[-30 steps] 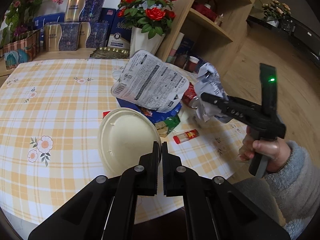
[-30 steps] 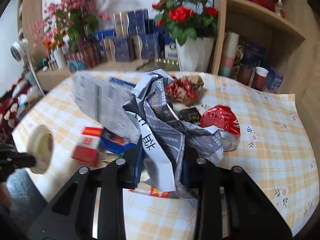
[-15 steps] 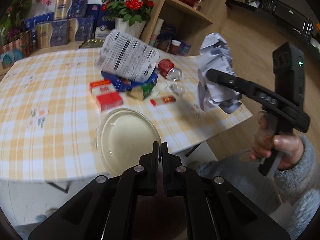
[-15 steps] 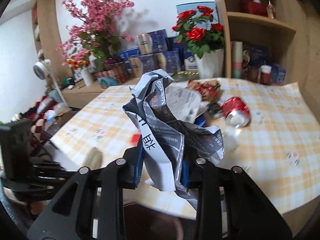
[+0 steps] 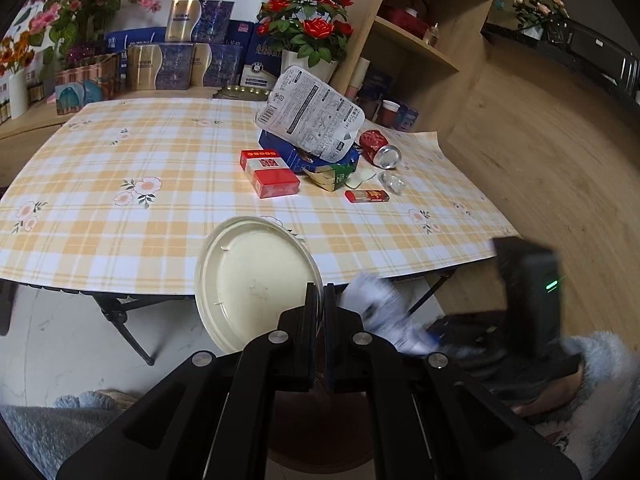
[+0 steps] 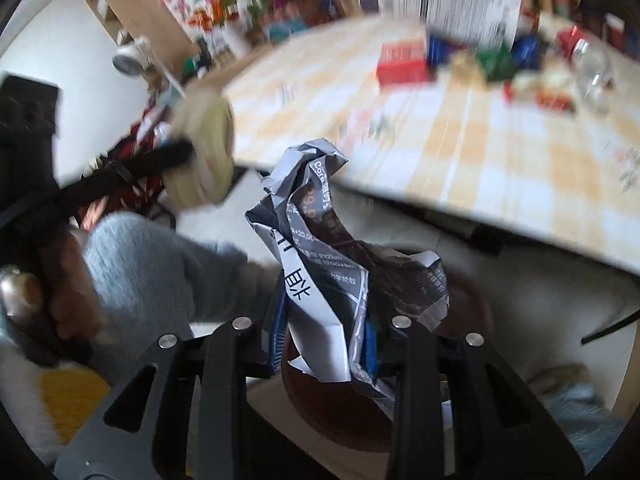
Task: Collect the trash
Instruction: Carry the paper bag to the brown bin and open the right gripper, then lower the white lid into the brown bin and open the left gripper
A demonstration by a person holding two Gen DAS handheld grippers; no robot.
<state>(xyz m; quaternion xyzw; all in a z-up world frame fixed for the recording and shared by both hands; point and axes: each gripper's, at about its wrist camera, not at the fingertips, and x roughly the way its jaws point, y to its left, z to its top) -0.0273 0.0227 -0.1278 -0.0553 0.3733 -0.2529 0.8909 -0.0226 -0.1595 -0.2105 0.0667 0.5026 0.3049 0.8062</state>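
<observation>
a checked worktop (image 5: 160, 168) carries boxes and a crushed can (image 5: 378, 148). below its edge a brown bin (image 6: 460, 304) stands, contents hidden. left gripper (image 5: 319, 300) jaws clamp a cream lid (image 5: 252, 280); right gripper (image 6: 324, 328) jaws clamp crumpled paper (image 6: 320, 248) over the bin.

Left wrist view: off the table's (image 5: 120, 216) near edge, facing across it. Right wrist view: lower, angled downward beside it. Shared: table, cream lid (image 5: 256, 280).

We have drawn both tongs back off the table (image 5: 120, 208). The cream lid (image 5: 256, 280) pinched in our left gripper (image 5: 319, 316) now hangs past the table's edge, and the crumpled paper (image 6: 332, 280) clamped in our right gripper (image 6: 324, 344) has dropped over a brown bin (image 6: 472, 304) below.
</observation>
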